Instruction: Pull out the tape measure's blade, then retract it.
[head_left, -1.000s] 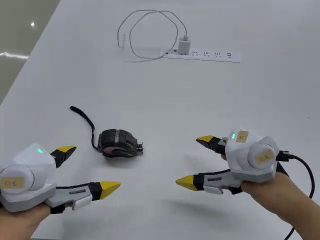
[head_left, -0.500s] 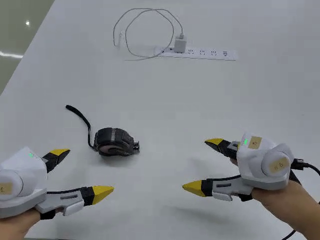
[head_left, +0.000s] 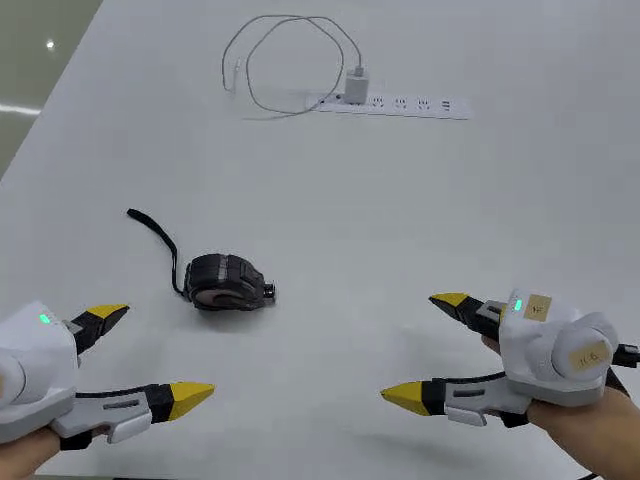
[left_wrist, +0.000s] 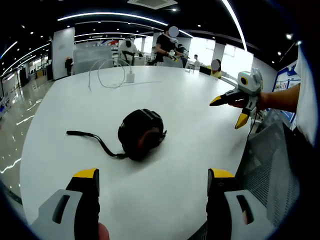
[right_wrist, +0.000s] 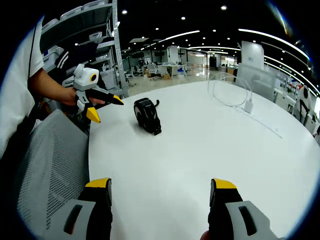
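The tape measure (head_left: 225, 283) lay on the white worktop (head_left: 350, 200), its blade wound in and its strap trailing far-left. The left claw (head_left: 160, 351) hovered near-left of it and the right claw (head_left: 420, 347) well to its right, both spread wide and holding nothing.

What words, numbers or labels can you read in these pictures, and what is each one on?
None can be read.
On the right claw: two tan stickers carry marks, too small and blurred to read.
On the tape measure: no legible text.
On the power strip: no legible text.
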